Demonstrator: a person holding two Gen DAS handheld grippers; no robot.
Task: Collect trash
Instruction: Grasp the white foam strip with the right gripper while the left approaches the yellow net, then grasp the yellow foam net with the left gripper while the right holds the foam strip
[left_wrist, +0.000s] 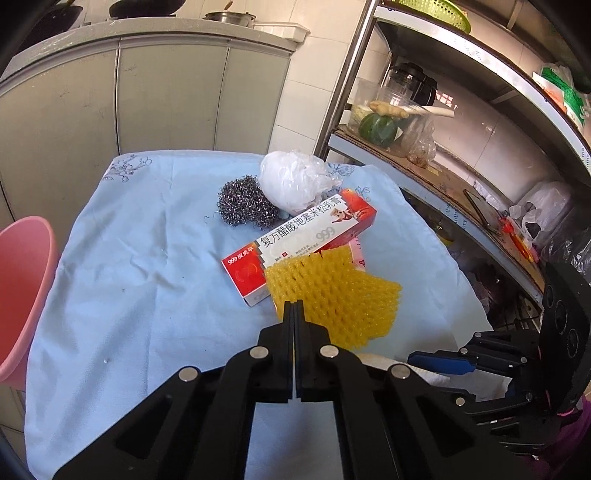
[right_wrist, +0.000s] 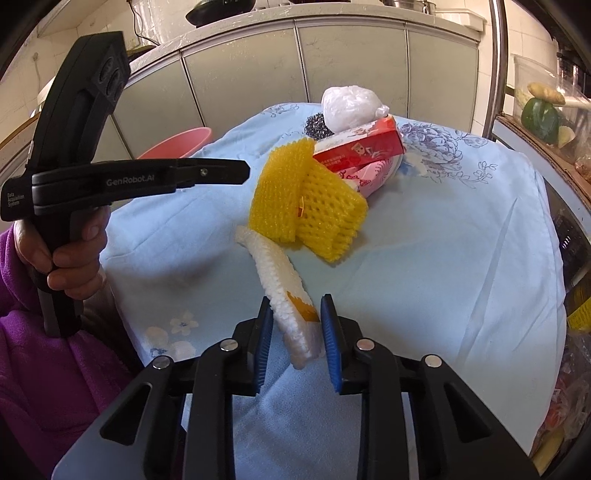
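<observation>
- Trash lies in a loose heap on the cloth-covered worktop (right_wrist: 443, 258): a white foam net sleeve (right_wrist: 284, 291) nearest the person, then a yellow foam net (right_wrist: 314, 199), a red-and-white carton (right_wrist: 362, 147), a steel scourer (left_wrist: 245, 205) and a knotted white plastic bag (right_wrist: 349, 105) farthest off.
- White sleeve's long axis runs away from the right gripper (right_wrist: 295, 314) toward the yellow net, leaning slightly left; its near end sits between the spread blue-padded fingers (right_wrist: 328, 332), which do not yet look closed on it.
- Right gripper is plainly nearer the sleeve, so the pinch looks like its job.
- Left gripper (left_wrist: 294, 310) hovers with fingers pressed together, holding nothing, its tips over the yellow net's near edge.
- Pink bin (left_wrist: 22, 295) stands left of the worktop, cut off by the frame.
- Hidden: the sleeve's nearest end is behind the right gripper, a pink wrapper (right_wrist: 369, 173) is mostly under the carton, and the scourer is half behind the bag from the right.
</observation>
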